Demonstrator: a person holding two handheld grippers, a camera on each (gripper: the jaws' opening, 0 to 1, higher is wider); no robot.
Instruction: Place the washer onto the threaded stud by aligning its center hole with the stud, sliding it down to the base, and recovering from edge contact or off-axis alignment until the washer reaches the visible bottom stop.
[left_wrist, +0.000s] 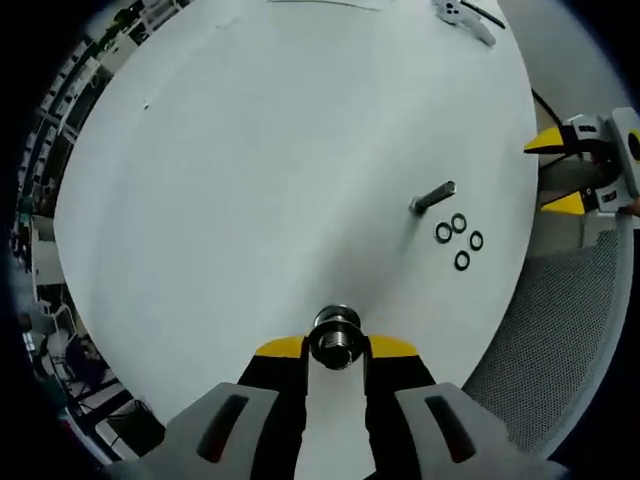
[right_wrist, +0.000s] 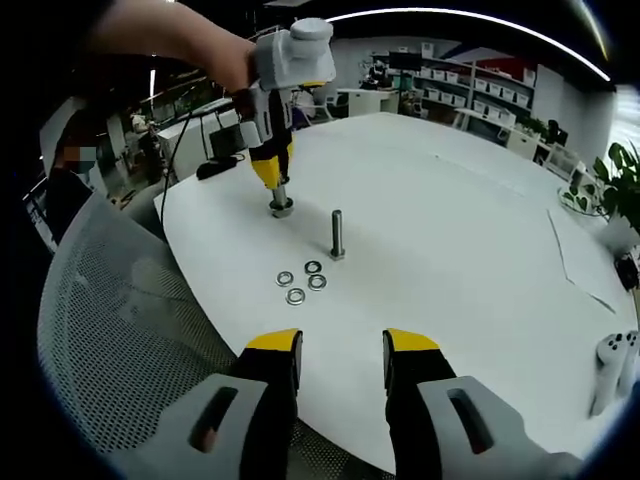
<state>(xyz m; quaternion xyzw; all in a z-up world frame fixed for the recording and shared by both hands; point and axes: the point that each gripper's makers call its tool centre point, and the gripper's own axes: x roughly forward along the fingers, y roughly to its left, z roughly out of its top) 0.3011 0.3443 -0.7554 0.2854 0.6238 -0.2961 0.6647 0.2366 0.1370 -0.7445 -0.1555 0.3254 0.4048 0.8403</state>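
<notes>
Reaching for 1 of the 4 washers (right_wrist: 301, 281) is your step in hand, so bring your right gripper (right_wrist: 342, 352) down over the cluster lying flat on the white table (right_wrist: 450, 220), just beside the upright threaded stud (right_wrist: 337, 234). Your right tongs stand released, jaws parted with nothing between them, hovering at the table's near edge above a mesh chair back (right_wrist: 110, 330). Your left gripper (left_wrist: 335, 347) is clenched on a round metal fitting (left_wrist: 334, 337), pressed down on the table on the far side of the stud from you; what that part is, I cannot tell.

Pick the outermost washer so the yellow tips don't nudge its neighbours, and pinch it by the rim, leaving the hole free. Carry it level over the stud's top before lowering; if it catches on the threads, I judge a small tilt back to level will free it.

The washers are thin, dark-looking rings with a metallic sheen; the stud is a slim grey cylinder standing on a wider base, and the table is smooth and matte, so a flat ring will likely slide rather than lift
</notes>
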